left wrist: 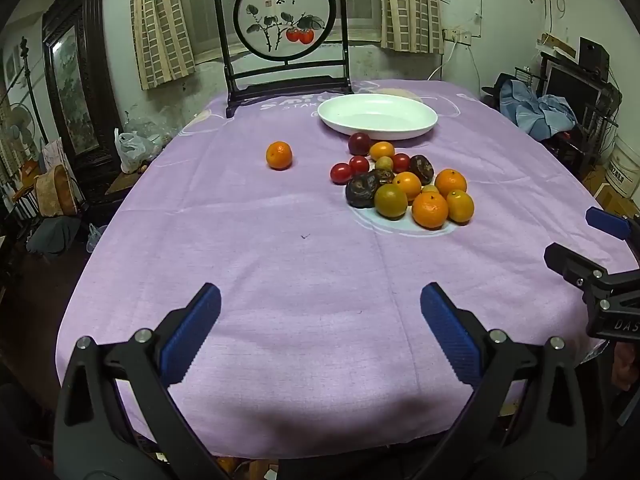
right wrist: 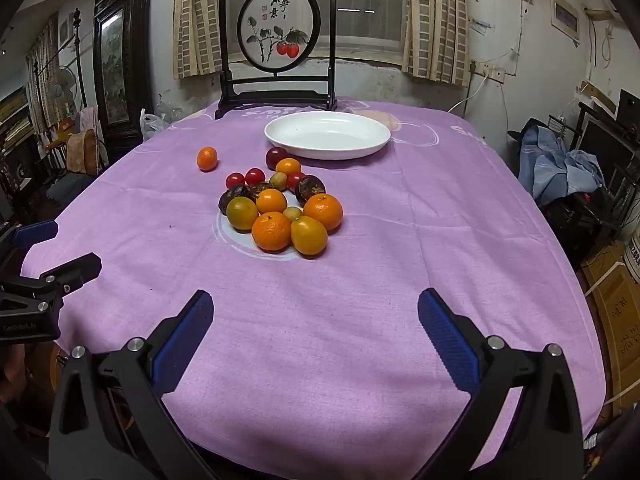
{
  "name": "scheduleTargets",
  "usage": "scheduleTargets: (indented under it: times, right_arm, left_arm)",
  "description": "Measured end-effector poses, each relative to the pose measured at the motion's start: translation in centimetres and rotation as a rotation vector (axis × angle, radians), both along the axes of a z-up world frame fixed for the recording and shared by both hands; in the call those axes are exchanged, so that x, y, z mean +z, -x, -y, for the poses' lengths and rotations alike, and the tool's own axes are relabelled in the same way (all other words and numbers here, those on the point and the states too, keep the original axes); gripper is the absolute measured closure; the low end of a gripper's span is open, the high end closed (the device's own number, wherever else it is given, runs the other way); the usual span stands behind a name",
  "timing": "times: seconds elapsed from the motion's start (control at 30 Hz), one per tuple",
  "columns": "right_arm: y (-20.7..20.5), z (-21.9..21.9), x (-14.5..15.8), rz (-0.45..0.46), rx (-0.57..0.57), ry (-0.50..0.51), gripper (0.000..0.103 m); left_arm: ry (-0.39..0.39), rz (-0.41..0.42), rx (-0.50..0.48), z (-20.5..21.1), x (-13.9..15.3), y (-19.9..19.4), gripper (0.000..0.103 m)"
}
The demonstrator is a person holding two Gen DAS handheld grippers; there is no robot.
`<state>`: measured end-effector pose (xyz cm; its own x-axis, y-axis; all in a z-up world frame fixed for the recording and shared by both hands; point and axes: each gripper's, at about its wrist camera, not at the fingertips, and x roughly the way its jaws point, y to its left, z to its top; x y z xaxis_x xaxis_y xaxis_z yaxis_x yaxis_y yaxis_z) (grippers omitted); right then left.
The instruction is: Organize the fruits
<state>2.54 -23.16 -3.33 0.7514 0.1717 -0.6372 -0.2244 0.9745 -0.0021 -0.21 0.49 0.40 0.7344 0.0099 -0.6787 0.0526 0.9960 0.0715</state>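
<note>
A pile of fruit (left wrist: 404, 188) sits in the middle of the frame on the purple tablecloth (left wrist: 280, 280): oranges, small red tomatoes and dark wrinkly ones. 1 orange (left wrist: 279, 155) sits alone to the upper left of the pile. Just behind the pile is a white plate (left wrist: 377, 115). At the bottom, the left gripper (left wrist: 320, 312) and right gripper (right wrist: 315, 316) are both spread wide, holding nothing.

Heaped mixed fruits (right wrist: 280, 208) lie just before the empty white dish (right wrist: 327, 135).
</note>
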Motion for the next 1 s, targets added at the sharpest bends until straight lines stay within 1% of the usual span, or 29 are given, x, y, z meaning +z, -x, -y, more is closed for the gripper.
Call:
scheduleTargets:
  times: [1.0]
  right_arm:
    - [0.01, -0.22, 0.04, 0.002, 0.002, 0.000, 0.001]
  left_arm:
    - [-0.005, 0.000, 0.000, 0.18, -0.13, -0.16, 0.002]
